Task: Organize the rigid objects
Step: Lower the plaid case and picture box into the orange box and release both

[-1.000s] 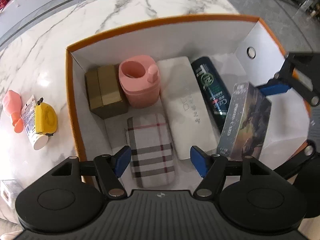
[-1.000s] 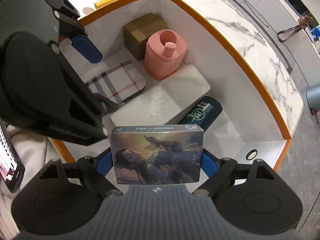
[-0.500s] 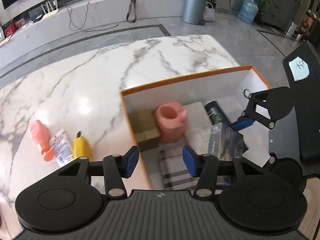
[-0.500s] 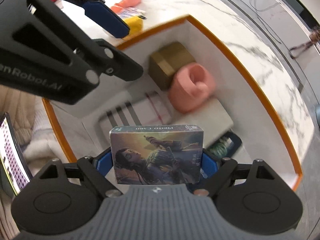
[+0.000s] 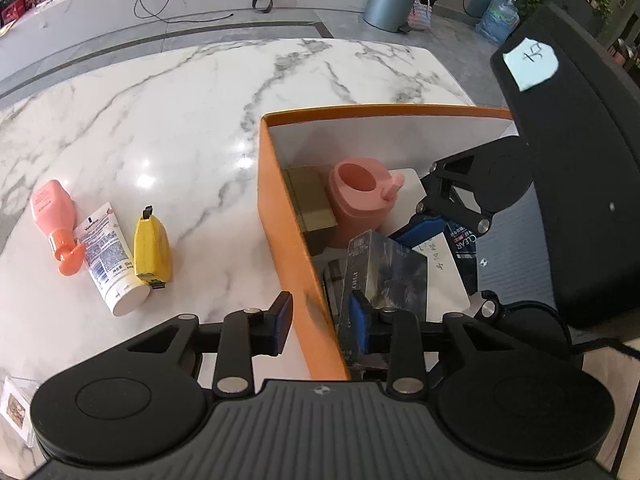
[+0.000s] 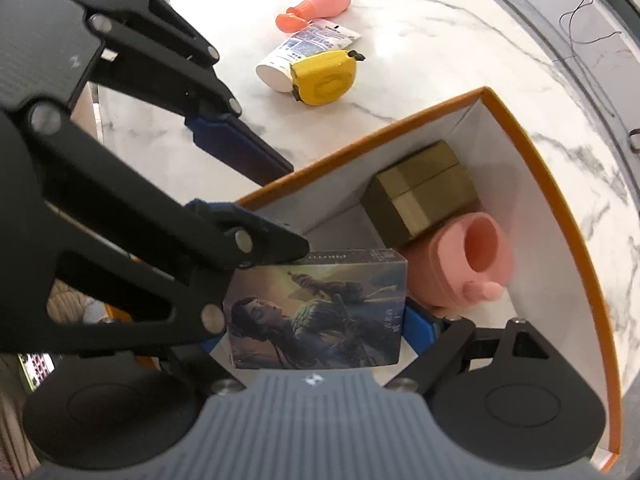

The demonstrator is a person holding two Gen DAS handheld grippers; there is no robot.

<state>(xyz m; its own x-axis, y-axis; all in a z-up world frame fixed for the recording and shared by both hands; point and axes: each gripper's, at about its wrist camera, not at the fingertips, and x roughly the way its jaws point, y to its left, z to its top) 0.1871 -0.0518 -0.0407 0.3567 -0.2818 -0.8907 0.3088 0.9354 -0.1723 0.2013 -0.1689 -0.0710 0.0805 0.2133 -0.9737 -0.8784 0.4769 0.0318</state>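
Note:
An orange box (image 5: 280,208) with white inner walls stands on the marble table. It holds an olive carton (image 6: 424,188), a pink container (image 6: 468,264), a white flat case (image 5: 440,256) and a dark can (image 5: 464,240). My right gripper (image 6: 320,312) is shut on an illustrated card box (image 6: 316,312) and holds it above the box's near end. My left gripper (image 5: 320,322) straddles the box's left wall; its jaws are closing, with one pad outside and one inside. The pads do not press on the wall.
A pink bottle (image 5: 52,208), a white tube (image 5: 108,256) and a yellow tape measure (image 5: 152,248) lie together on the marble left of the box. A clear plastic case (image 5: 16,408) sits at the table's near left corner. A black chair (image 5: 580,160) stands to the right.
My left gripper has drawn back out of the box to its left wall and its jaws have narrowed. The right gripper has carried the card box toward that same end.

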